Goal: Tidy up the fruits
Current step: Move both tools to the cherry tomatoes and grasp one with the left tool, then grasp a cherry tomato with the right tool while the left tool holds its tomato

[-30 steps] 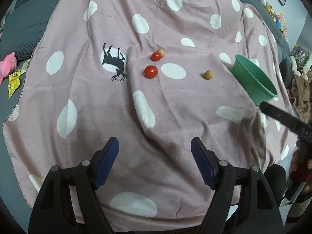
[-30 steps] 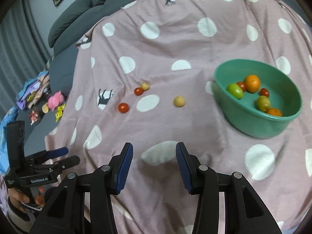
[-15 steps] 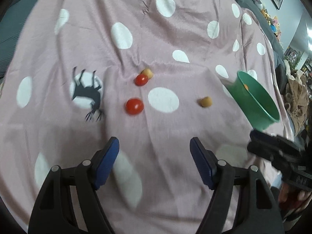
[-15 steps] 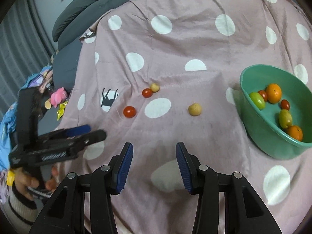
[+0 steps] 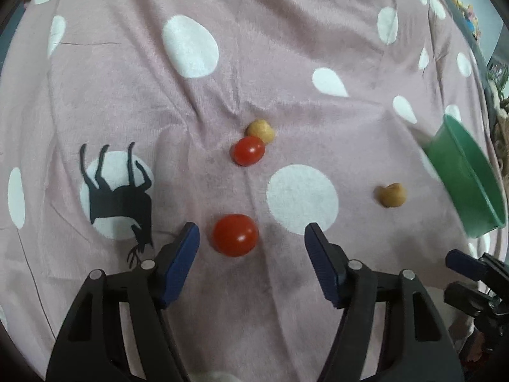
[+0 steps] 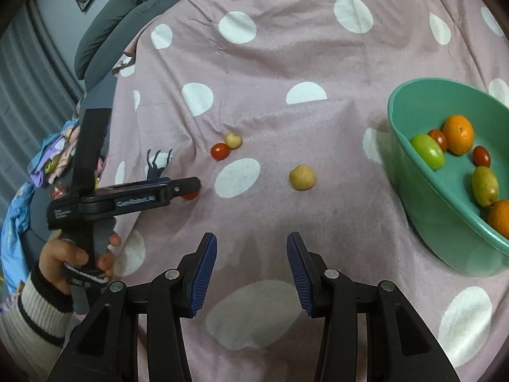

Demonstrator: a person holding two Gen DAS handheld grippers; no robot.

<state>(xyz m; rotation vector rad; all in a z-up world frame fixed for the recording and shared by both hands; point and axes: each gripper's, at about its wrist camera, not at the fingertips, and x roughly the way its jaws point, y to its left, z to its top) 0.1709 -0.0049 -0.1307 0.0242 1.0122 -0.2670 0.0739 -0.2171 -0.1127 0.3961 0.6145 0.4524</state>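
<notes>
1. Left gripper [image 5: 251, 238]: jaws spread wide, holding nothing. A red tomato [image 5: 235, 235] lies on the pink spotted blanket [image 5: 127, 89] between the two blue pads, nearer the left pad [image 5: 181, 254]; whether it touches that pad cannot be told.
2. Further ahead of the left jaws, a second tomato [image 5: 248, 155] lies touching a small yellow fruit [image 5: 261, 130]. A tan fruit [image 5: 389, 194] lies alone to the right, near the green bowl [image 5: 464, 184].
3. The left wrist view shows the bowl only from the side, its contents hidden. It shows the right gripper's tip at the lower right edge.
4. The right wrist view looks into the bowl [image 6: 413, 165]: two oranges, two green fruits and two small red ones lie inside.
5. The right wrist view also shows the left gripper [image 6: 178, 187] from the side, held in a hand [image 6: 76, 254] with a striped cuff, its tip low over the blanket and covering most of the near tomato [image 6: 191, 194].
6. Right gripper [image 6: 252, 270]: jaws open, holding nothing, with bare blanket between the pads. The tan fruit [image 6: 302, 176] lies ahead of it, well apart; the bowl stands to its right.
7. A dark deer print [image 5: 117, 197] on the blanket lies just left of the left jaws.
</notes>
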